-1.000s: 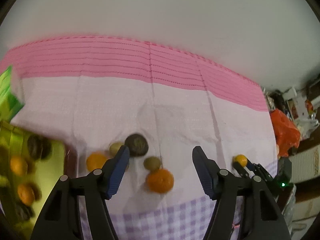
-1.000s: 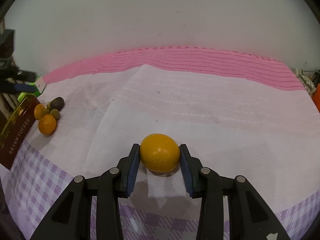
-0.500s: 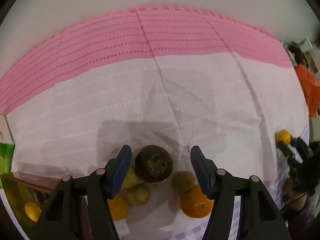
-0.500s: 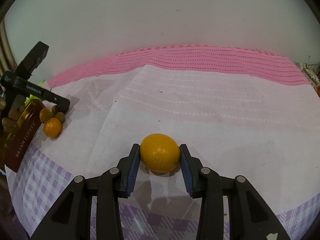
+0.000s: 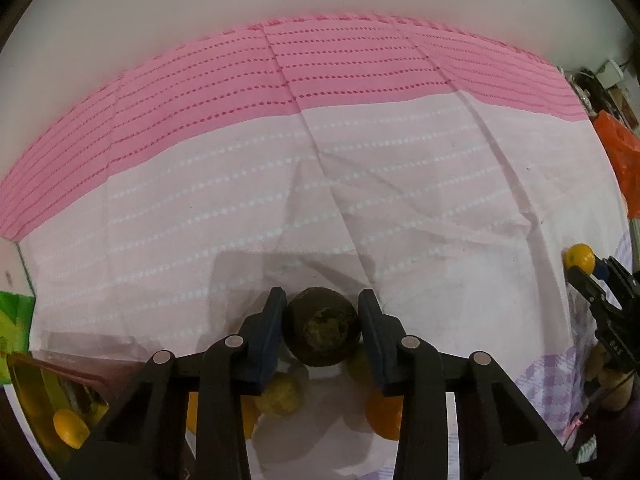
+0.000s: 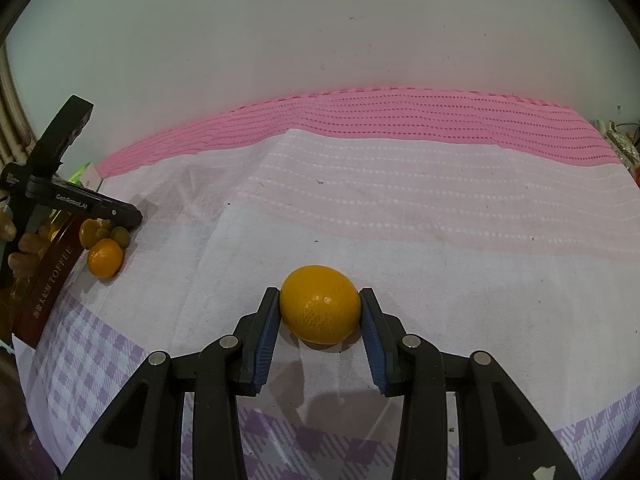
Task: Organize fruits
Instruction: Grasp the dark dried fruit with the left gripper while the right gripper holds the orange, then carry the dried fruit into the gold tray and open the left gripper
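Note:
My left gripper is shut on a dark brown round fruit above a cluster of small fruits: a green one and an orange one show under the fingers. My right gripper is shut on a yellow-orange citrus that rests on the cloth; it also shows in the left wrist view. The left gripper shows in the right wrist view over the cluster, with an orange beside it.
A pink and white cloth covers the table, checked lilac at the near edge. A brown and gold toffee box with fruit inside stands at the left. A green pack and an orange bag lie at the edges.
My left gripper has come down over the cluster and shut on the dark brown fruit. My right gripper has stayed put, shut on the citrus.

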Demonstrator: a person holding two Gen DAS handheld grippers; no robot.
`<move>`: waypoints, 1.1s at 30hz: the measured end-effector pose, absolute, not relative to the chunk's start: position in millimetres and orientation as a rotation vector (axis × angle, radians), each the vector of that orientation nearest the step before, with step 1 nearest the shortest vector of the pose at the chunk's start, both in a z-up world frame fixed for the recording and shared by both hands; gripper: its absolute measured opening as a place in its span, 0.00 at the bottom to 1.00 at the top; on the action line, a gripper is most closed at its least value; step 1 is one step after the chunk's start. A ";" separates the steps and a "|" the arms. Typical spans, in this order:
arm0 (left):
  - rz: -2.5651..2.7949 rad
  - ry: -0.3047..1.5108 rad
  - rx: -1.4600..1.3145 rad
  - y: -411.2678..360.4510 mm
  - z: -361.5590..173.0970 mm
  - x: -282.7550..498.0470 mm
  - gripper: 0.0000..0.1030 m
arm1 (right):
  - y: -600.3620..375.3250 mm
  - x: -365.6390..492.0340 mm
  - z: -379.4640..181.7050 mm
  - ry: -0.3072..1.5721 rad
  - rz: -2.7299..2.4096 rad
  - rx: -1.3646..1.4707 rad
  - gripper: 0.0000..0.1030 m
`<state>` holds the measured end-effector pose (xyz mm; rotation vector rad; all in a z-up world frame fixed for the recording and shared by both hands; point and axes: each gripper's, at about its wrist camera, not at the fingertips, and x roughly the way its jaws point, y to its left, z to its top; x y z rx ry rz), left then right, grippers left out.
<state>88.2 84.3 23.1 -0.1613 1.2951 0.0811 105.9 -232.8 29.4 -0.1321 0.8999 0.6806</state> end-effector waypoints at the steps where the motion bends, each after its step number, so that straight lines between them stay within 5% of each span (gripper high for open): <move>1: 0.093 1.284 -0.156 82.0 22.9 87.1 0.37 | -232.9 105.9 29.6 0.900 0.680 -0.132 0.36; 16: 0.195 1.035 -0.458 88.0 117.9 -7.3 0.37 | -228.7 105.9 28.0 0.901 0.664 -0.157 0.36; 33: 0.342 0.906 -0.617 122.2 131.8 -144.2 0.37 | -223.2 102.7 28.6 0.891 0.637 -0.206 0.35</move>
